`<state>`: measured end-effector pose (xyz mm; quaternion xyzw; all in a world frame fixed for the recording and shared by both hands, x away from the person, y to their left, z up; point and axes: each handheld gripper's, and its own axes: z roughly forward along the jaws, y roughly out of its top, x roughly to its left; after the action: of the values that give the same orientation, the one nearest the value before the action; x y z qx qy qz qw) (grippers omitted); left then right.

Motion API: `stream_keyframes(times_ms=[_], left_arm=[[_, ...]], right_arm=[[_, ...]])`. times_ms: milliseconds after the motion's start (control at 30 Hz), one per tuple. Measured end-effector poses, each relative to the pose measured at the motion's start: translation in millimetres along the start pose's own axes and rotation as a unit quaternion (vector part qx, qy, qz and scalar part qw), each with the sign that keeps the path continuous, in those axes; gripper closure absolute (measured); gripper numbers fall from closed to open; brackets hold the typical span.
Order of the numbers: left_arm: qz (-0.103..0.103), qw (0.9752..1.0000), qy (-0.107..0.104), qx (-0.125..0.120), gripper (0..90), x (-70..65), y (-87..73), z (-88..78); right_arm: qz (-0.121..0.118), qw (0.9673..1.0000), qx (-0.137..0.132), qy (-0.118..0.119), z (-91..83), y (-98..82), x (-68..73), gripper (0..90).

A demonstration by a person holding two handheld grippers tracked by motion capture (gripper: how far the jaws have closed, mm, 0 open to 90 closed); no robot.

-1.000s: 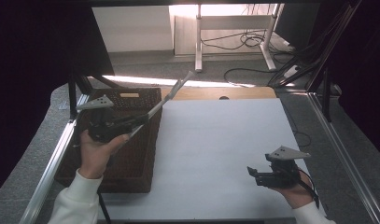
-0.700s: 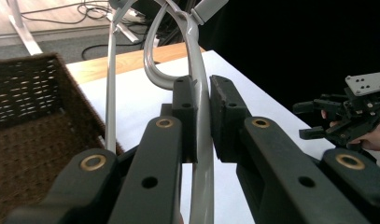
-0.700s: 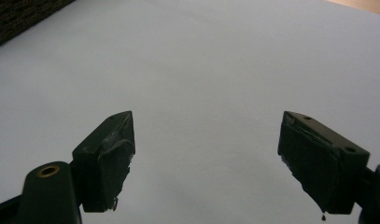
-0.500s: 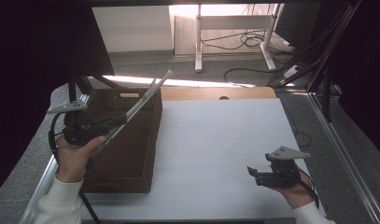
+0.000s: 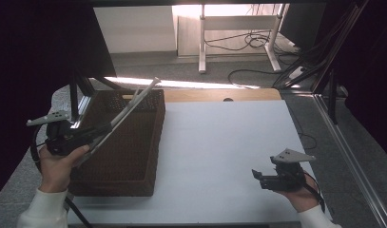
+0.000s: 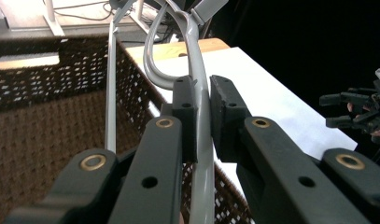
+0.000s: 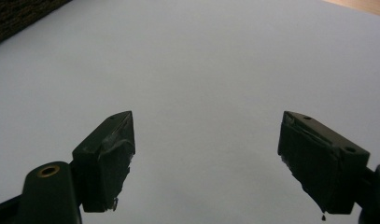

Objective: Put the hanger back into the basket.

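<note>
Two hand-held grippers work here: the left hand-held gripper [image 5: 98, 130], clamped on grey tongs [image 6: 197, 98], has lifted them up out of the wicker basket [image 5: 134, 161] since a second ago; the right hand-held gripper [image 7: 206, 161] waits, jaws apart, over the white counter [image 5: 219, 142].

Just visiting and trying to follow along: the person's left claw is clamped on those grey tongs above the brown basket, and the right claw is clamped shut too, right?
Not quite. The left claw is clamped on the grey tongs above the brown basket, but the right claw is wide open and holds nothing, over the white table surface. The right gripper view shows this.
</note>
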<state>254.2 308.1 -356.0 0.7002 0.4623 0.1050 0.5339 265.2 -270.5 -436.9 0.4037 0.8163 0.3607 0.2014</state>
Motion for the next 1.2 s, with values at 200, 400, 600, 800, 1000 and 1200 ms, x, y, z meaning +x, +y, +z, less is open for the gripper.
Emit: stream_keyframes(times_ms=[200,400,600,800,1000,1200], left_arm=[[-0.001,1.0,0.004,0.005,81.9,8.3,-8.0,-6.1],[-0.001,0.9998,0.005,0.02,81.9,19.0,-18.8,-2.0],[0.005,0.9987,0.019,0.048,81.8,30.6,-29.5,10.1],[0.013,0.9908,0.027,0.132,75.8,42.7,-37.7,27.0],[0.013,0.9918,0.053,0.116,52.7,35.8,-37.2,27.1],[0.017,0.9924,0.058,0.108,39.0,27.8,-37.8,28.3]], right_arm=[[0.0,1.0,0.002,0.0,1.1,0.3,1.2,19.1],[-0.001,1.0,0.003,0.0,1.8,0.1,1.5,19.1],[-0.001,1.0,0.005,-0.001,2.5,-0.3,1.4,19.1],[-0.001,1.0,0.007,0.0,2.9,-0.5,1.5,19.1],[-0.001,1.0,0.007,0.001,2.8,-0.5,1.6,19.1],[-0.002,1.0,0.008,0.001,2.7,-0.6,1.7,19.1]])
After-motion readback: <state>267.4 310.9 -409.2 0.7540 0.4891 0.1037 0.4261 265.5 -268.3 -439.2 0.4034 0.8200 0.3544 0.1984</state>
